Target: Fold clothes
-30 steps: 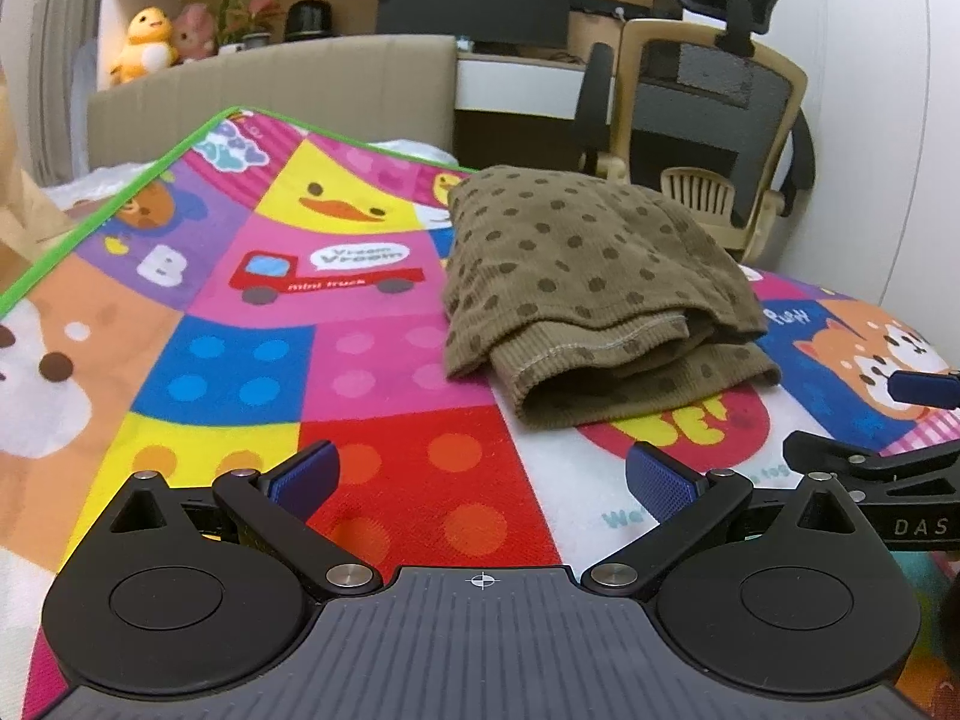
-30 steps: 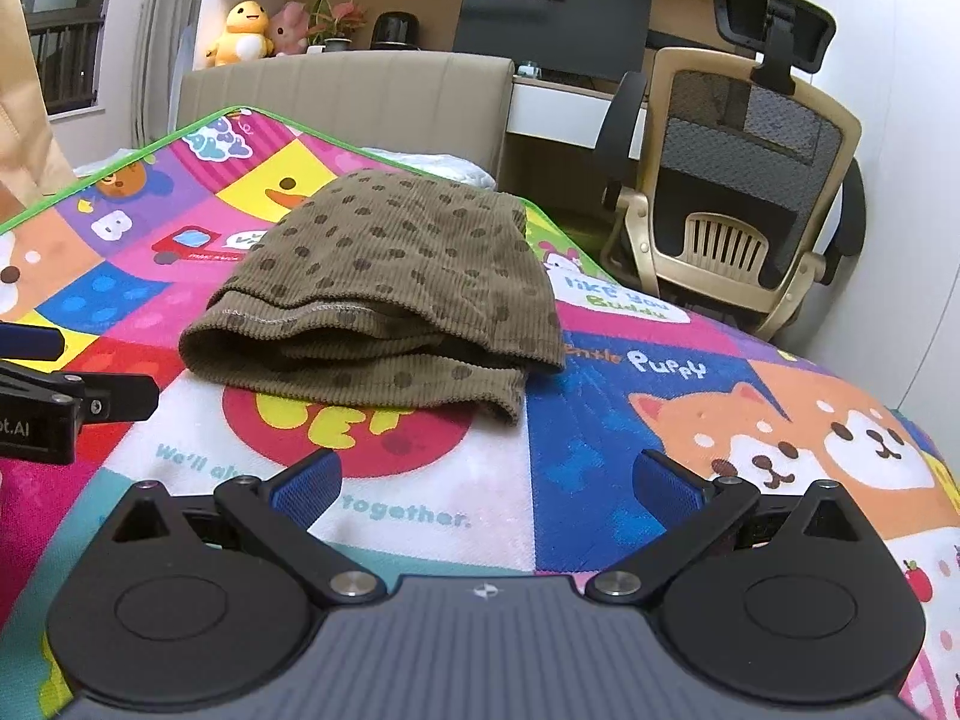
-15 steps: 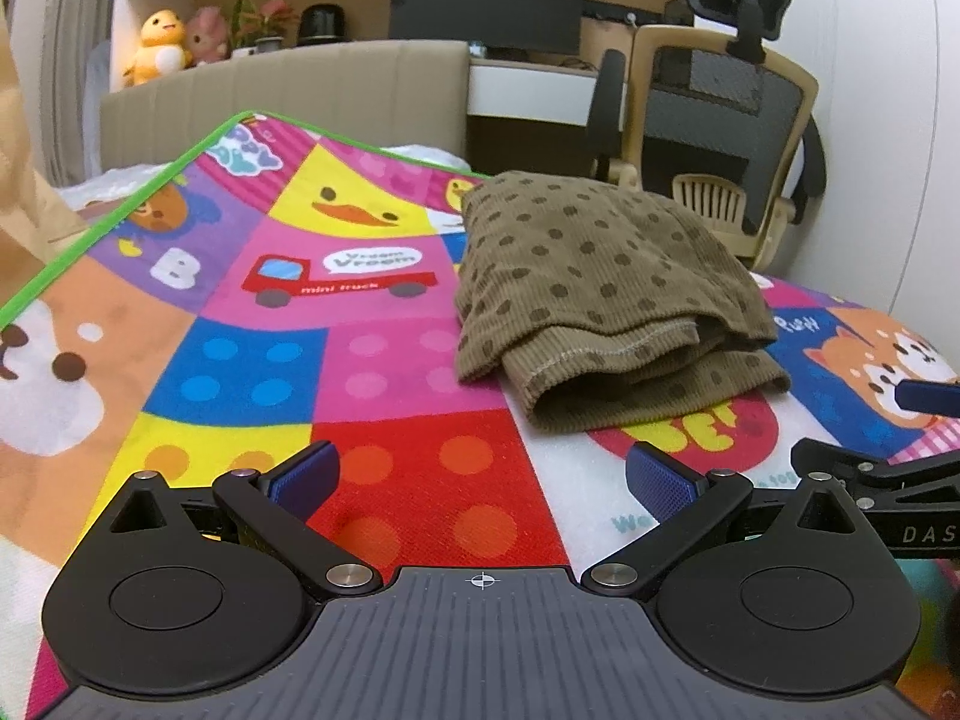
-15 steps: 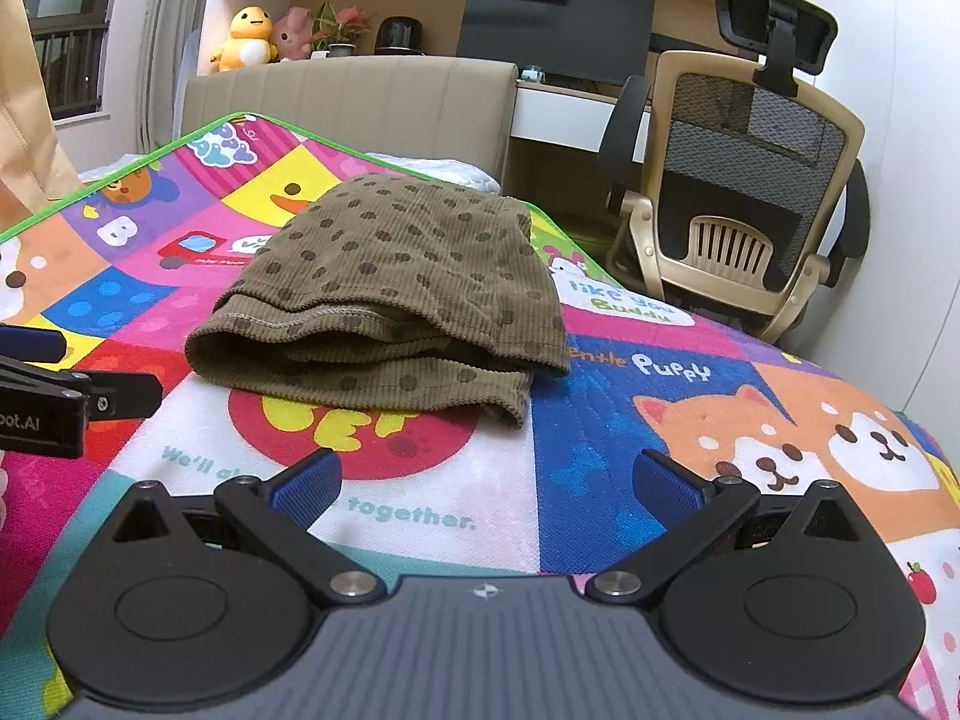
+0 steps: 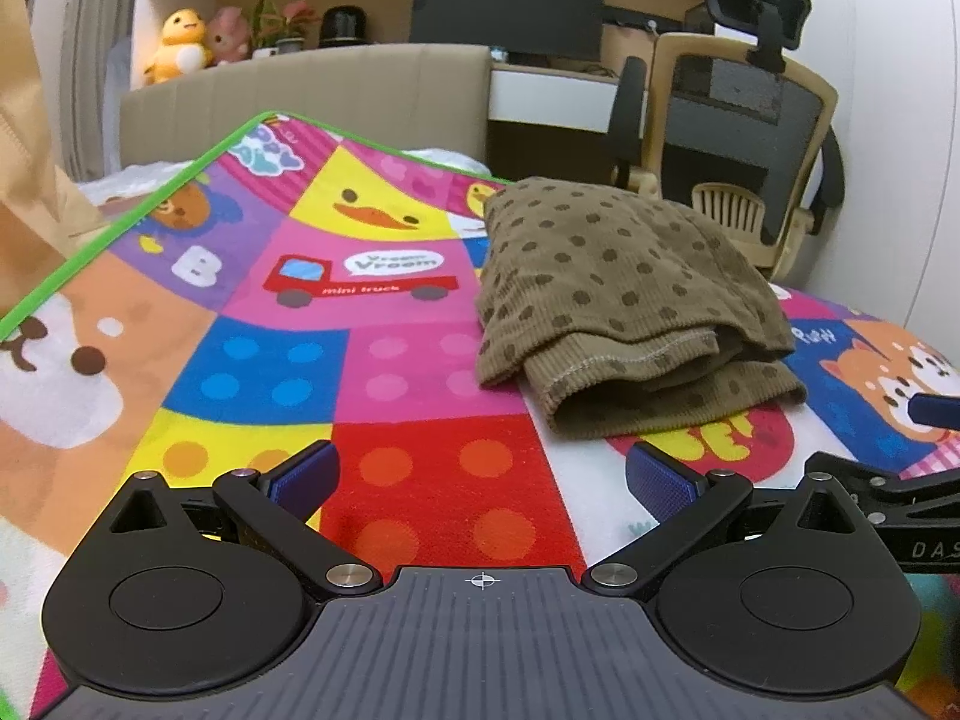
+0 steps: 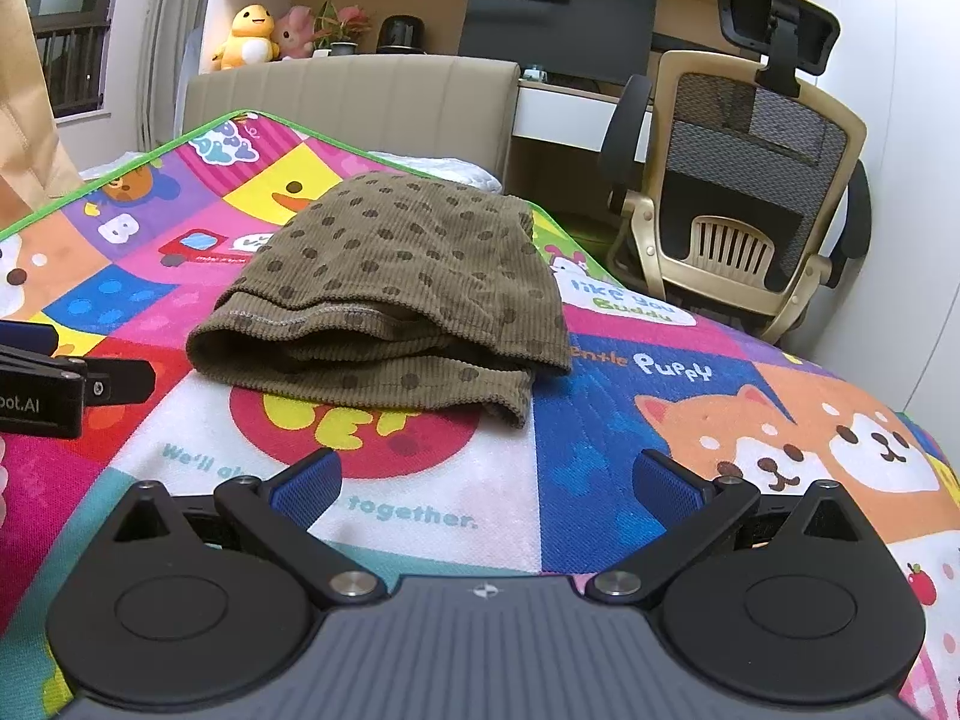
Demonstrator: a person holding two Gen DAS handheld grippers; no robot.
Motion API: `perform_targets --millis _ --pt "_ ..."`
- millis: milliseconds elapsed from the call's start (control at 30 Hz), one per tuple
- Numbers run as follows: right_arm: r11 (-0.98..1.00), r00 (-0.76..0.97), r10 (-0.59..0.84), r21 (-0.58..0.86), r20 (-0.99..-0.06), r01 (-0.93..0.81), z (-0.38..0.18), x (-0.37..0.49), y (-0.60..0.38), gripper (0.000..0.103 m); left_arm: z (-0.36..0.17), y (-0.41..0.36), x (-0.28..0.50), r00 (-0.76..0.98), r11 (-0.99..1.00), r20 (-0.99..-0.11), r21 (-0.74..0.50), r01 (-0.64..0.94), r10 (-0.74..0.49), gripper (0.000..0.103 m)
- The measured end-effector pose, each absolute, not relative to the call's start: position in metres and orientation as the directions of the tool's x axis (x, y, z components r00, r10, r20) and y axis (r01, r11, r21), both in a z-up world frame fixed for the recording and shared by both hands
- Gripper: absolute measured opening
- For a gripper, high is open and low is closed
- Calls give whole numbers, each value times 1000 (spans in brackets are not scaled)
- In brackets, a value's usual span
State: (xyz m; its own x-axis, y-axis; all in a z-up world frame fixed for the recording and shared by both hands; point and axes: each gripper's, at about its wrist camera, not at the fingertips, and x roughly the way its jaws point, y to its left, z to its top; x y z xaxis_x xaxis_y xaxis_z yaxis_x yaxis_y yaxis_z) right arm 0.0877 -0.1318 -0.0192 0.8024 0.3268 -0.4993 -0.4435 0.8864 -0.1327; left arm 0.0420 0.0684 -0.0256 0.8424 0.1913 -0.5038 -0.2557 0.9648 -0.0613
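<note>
A brown corduroy garment with darker polka dots [image 5: 624, 300] lies folded into a thick bundle on a bright cartoon-print play mat [image 5: 420, 468] spread over a bed. The left gripper [image 5: 483, 477] and right gripper [image 6: 486, 483] hover near its front edge, not touching it, jaws wide and empty. The layered hems look loose; a careless nudge or one-layer pinch could likely pull the fold open.
</note>
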Motion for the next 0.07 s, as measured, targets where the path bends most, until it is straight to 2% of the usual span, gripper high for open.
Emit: perform_targets --millis 67 --pt "885 803 327 -136 -499 -445 -19 87 -131 103 -25 70 41 843 961 -499 -65 -268 202 103"
